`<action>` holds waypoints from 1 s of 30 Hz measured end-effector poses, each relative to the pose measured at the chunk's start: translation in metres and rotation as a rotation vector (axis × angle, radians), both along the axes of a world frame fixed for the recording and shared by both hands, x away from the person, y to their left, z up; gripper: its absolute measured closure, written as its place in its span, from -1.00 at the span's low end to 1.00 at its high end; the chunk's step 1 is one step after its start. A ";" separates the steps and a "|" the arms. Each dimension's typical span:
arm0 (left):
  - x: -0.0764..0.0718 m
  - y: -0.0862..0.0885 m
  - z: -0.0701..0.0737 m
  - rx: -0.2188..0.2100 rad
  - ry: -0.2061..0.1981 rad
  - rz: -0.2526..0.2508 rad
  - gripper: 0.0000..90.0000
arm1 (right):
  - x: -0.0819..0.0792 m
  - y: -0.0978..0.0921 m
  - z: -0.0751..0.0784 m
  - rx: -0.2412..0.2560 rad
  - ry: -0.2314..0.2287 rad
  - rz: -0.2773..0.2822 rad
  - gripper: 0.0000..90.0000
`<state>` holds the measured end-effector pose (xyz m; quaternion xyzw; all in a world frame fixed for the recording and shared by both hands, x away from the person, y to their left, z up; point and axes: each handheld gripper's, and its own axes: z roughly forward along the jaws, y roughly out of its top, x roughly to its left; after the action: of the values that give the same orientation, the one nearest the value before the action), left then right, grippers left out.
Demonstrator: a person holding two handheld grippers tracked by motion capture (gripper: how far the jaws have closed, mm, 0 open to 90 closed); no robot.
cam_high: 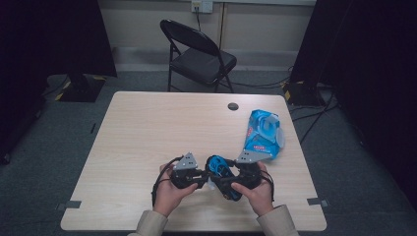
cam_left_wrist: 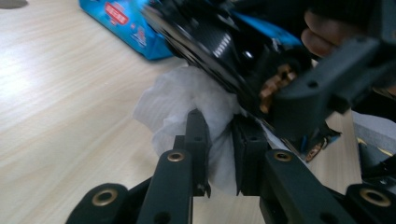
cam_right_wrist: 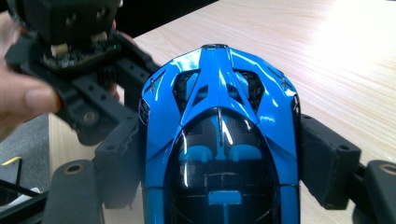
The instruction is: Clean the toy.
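Toy car (cam_right_wrist: 219, 140) was the thing I was cleaning, a shiny blue one with a dark window top, and it sat up off the table (cam_high: 147, 137), near my edge of it, between my two hands. My right gripper (cam_right_wrist: 219, 154) had its two black jaws pressed on the car's sides, one on each side, so it was clamped on the car and held it fast. My left gripper (cam_left_wrist: 222, 154) was closed on a white wipe (cam_left_wrist: 187, 100), and the crumpled wipe was pushed up against the dark underside of the car. Farther back on the table lay the blue pack of wipes (cam_high: 263, 133), well apart from my hands. I think I was in the middle of the rubbing step, with the wipe at work on the car's bottom part. Next, I think I needed to slide the wipe along the car with soft pushes, keep the right jaws tight so the car would not slip, and turn it to reach the parts not yet wiped.
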<state>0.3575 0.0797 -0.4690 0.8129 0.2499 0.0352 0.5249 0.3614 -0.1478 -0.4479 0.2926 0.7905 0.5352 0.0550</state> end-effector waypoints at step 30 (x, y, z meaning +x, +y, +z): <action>-0.004 0.003 -0.018 -0.007 0.032 0.029 0.73 | 0.007 -0.020 0.005 0.078 0.019 -0.051 -0.44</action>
<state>0.3537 0.0823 -0.4873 0.8077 0.2703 0.0291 0.5232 0.3680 -0.1677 -0.4428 0.3197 0.7619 0.5610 0.0498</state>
